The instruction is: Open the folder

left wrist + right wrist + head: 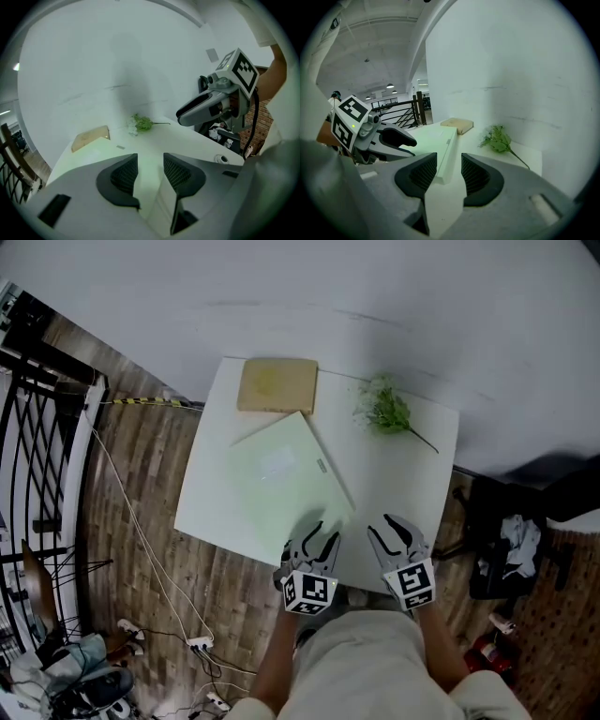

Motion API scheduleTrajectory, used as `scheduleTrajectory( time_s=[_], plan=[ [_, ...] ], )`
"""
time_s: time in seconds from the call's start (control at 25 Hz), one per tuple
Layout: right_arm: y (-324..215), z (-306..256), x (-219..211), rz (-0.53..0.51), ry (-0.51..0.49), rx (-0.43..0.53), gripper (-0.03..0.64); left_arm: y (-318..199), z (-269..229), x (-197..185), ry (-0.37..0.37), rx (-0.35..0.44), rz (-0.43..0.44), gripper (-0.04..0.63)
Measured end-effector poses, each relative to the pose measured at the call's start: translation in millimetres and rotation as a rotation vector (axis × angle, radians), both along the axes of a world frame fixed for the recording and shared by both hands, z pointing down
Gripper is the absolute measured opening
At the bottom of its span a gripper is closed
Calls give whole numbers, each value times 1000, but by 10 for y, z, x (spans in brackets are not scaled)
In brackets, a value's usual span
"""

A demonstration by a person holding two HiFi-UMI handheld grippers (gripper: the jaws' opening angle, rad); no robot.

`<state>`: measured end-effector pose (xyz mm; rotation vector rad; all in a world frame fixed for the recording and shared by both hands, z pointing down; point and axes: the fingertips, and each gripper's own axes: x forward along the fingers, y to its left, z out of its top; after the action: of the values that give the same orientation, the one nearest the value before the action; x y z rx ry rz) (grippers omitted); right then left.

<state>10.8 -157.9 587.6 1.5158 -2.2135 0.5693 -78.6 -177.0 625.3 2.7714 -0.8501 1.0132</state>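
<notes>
We see pale green folder (286, 479) lying closed just in front of tan board (277, 384). Left gripper (317, 538) and right gripper (389, 531) both gape, empty. We judge folder light, stiff, slick: pinch top cover alone at corner farthest from board.

Folder (281, 479) flat on table (403, 486); left claw (325, 532), right claw (382, 525) nearby.

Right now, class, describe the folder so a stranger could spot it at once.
Find the white table by the wall. On its left half, in front of the tan board, lies the folder: a flat pale-green square set askew, unlike the leafy sprig.
</notes>
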Motion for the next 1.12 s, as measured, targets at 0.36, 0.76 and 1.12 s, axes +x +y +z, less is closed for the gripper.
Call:
scheduleTrajectory(
  time_s=[0.36, 0.76, 1.12],
  plan=[
    [17, 293, 48, -5, -3, -49, 146, 4, 423, 209, -117, -18, 77, 190],
    [53, 445, 88, -23, -11, -80, 146, -22, 720, 336, -284, 36, 121, 195],
    [32, 476, 85, -37, -7, -82, 146, -52, 749, 332, -335, 83, 119, 174]
  ],
)
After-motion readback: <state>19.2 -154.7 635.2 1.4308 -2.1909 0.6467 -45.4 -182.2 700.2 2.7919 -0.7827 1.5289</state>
